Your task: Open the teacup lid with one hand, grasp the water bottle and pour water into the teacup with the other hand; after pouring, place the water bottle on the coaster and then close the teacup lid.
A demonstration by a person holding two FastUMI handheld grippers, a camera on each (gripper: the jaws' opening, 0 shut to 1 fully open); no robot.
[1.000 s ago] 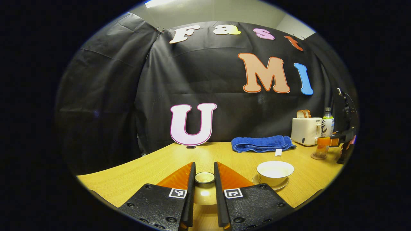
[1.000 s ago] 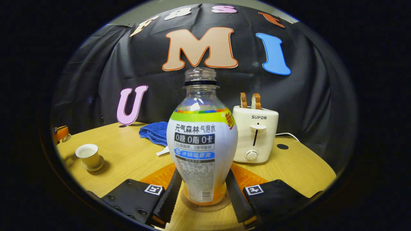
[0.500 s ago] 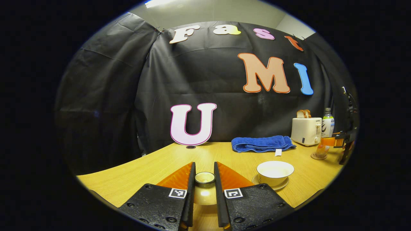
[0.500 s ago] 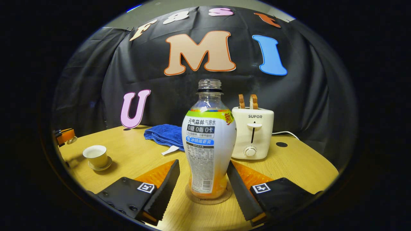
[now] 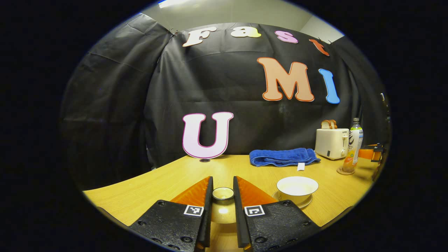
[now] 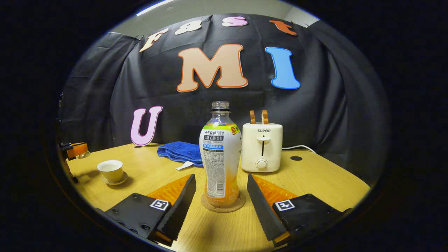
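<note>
The water bottle, uncapped with a little orange liquid at the bottom, stands upright on the round cork coaster. My right gripper is open, its fingers on either side of the bottle's base and touching nothing. My left gripper is shut on the knob of the cream teacup lid. The open white teacup sits on its saucer just right of the left gripper. In the left gripper view the bottle shows at the far right, with the right gripper beside it.
A white toaster with two bread slices stands behind the bottle, its cord trailing right. A folded blue towel lies at the back of the wooden table. The teacup is far left, with the left gripper beyond it.
My right gripper opened, let go of the bottle and drew back; the bottle stays on the coaster. My left gripper keeps hold of the lid and has barely moved.
</note>
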